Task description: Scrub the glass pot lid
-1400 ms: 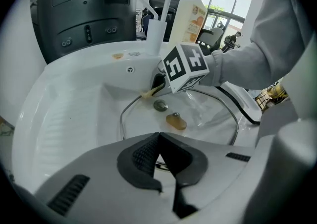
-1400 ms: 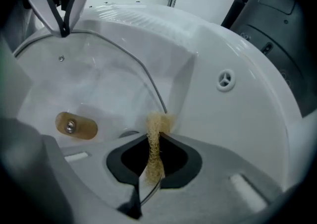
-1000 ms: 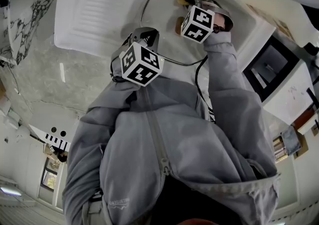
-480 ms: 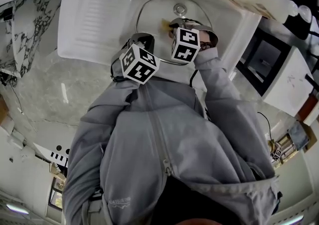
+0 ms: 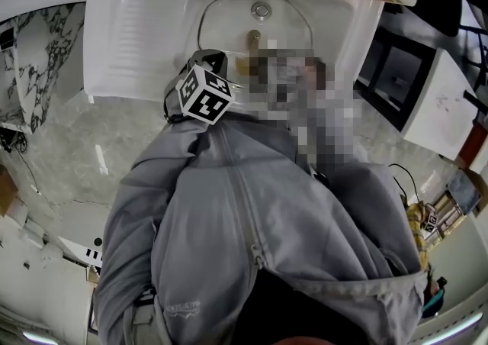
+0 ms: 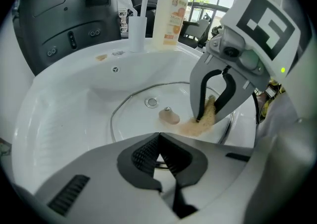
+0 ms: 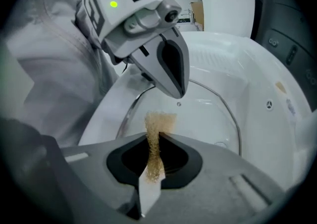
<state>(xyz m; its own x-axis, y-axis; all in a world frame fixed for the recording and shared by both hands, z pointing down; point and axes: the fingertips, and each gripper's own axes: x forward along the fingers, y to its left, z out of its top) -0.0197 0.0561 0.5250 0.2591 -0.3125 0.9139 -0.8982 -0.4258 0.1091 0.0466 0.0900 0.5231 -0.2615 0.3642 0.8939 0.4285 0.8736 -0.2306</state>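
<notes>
The glass pot lid (image 5: 229, 15) lies in the white sink (image 5: 145, 23), its tan knob (image 6: 170, 116) up. My left gripper (image 6: 159, 144) is shut on the lid's near rim; from the right gripper view its closed tips (image 7: 174, 88) sit on that rim. My right gripper (image 6: 213, 111) is shut on a yellow-brown scrub sponge (image 6: 200, 125), which presses on the glass next to the knob. In the right gripper view the sponge (image 7: 156, 136) sticks out between the jaws. A mosaic patch hides the right gripper in the head view.
A soap bottle (image 6: 169, 15) and a white faucet post (image 6: 140, 17) stand on the sink's far edge. The drain (image 6: 151, 102) shows through the glass. A dark appliance (image 6: 59, 15) stands to the left. A ribbed draining board (image 5: 141, 8) flanks the basin, with grey marble counter (image 5: 69, 145) beside it.
The right gripper with the sponge has moved from the lid's far side back across the glass toward the near rim. The left gripper has stayed at the rim.
</notes>
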